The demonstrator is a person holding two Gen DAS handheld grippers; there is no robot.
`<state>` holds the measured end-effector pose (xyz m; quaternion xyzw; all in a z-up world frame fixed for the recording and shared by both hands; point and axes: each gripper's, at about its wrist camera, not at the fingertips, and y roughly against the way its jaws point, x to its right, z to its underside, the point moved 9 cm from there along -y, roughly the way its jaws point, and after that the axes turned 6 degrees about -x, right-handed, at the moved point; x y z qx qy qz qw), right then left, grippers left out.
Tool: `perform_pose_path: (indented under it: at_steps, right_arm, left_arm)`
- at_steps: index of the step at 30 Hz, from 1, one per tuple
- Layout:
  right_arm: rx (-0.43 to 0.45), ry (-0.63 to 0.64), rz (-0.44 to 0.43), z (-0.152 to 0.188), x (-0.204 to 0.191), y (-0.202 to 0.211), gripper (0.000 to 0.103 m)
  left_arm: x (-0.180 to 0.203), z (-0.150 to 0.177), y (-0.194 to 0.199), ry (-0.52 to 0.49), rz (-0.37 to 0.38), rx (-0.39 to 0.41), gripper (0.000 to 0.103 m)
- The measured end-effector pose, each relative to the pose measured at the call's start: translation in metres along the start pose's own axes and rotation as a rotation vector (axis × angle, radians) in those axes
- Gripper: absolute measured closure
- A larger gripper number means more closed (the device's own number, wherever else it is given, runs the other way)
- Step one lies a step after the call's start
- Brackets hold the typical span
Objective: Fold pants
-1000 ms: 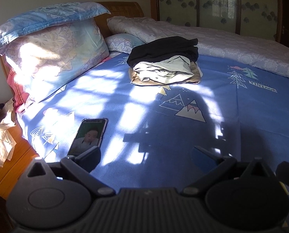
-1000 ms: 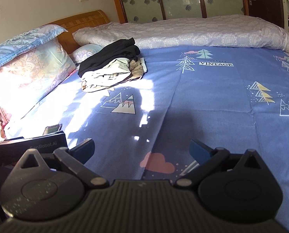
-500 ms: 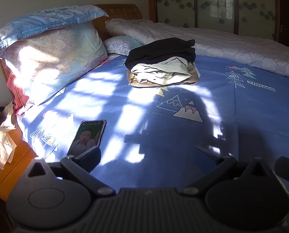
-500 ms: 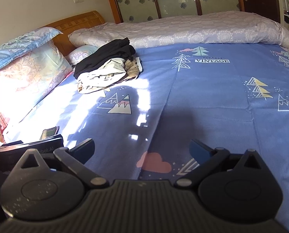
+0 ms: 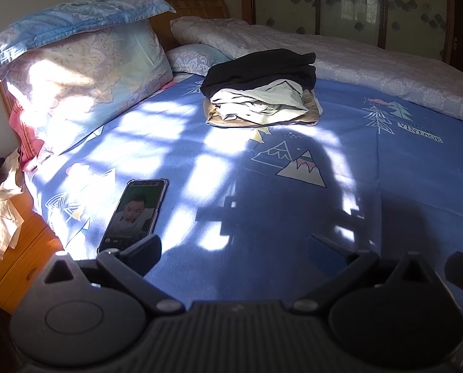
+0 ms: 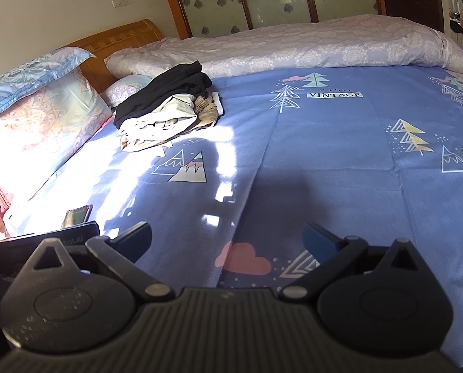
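Note:
A stack of folded clothes [image 5: 261, 93] lies on the blue bed sheet [image 5: 293, 211] near the pillows: black pants on top, a pale garment under them, a tan one at the bottom. The stack also shows in the right wrist view [image 6: 169, 108] at the far left. My left gripper [image 5: 233, 247] is open and empty, low over the near part of the sheet, far from the stack. My right gripper [image 6: 226, 236] is open and empty over the sheet, also far from the stack.
A lit phone [image 5: 133, 213] lies on the sheet just ahead of my left finger. Pillows [image 5: 76, 71] lean on the headboard at left. A rolled pale quilt [image 6: 293, 46] runs along the far side. A wooden nightstand [image 5: 10, 267] with cloth stands at left.
Both views have shifted slightly: the clothes stack sits a little lower and more to the left in the frames. Both grippers stay open and empty.

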<state>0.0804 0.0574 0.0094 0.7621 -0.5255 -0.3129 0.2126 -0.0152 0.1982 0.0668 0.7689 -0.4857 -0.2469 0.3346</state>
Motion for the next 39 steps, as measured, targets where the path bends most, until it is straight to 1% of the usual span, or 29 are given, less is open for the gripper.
perform_pose_path:
  at_steps: [8, 10, 14, 17, 19, 22, 29, 33, 37, 39]
  right_arm:
    - [-0.003, -0.005, 0.003, 0.001, 0.0, -0.002, 0.0]
    - [-0.005, -0.008, 0.002, 0.001, 0.0, -0.002, 0.0]
    - [0.002, -0.02, 0.0, 0.001, 0.002, -0.002, 0.0]
    - [0.002, -0.024, -0.001, 0.002, 0.002, -0.002, 0.0]
    - [0.0, -0.024, -0.002, 0.002, 0.002, -0.002, 0.0]
    - [0.0, -0.023, -0.005, 0.002, 0.003, -0.001, 0.0]
    - [-0.001, -0.025, -0.008, 0.003, 0.003, -0.001, 0.0]
    - [-0.004, -0.022, -0.009, 0.003, 0.001, 0.0, 0.0]
    - [-0.004, -0.02, -0.009, 0.003, 0.0, -0.001, 0.0]
    - [-0.005, -0.018, -0.009, 0.003, 0.0, -0.001, 0.0]
  left_arm:
    - [-0.001, 0.0, -0.001, 0.001, -0.015, 0.001, 0.0]
    - [-0.002, -0.001, 0.0, -0.001, -0.019, 0.009, 0.0]
    - [-0.002, -0.002, 0.006, 0.005, -0.003, 0.023, 0.0]
    - [-0.001, -0.001, 0.01, -0.006, -0.017, 0.034, 0.0]
    - [0.0, -0.002, 0.011, -0.008, -0.011, 0.042, 0.0]
    - [0.002, -0.002, 0.012, -0.001, 0.009, 0.037, 0.0]
    - [-0.002, -0.001, 0.012, 0.02, -0.009, 0.029, 0.0]
    - [-0.003, -0.001, 0.01, 0.009, -0.028, 0.025, 0.0]
    - [0.0, -0.001, 0.009, -0.01, -0.03, 0.037, 0.0]
    - [0.002, -0.001, 0.01, -0.016, -0.018, 0.036, 0.0]
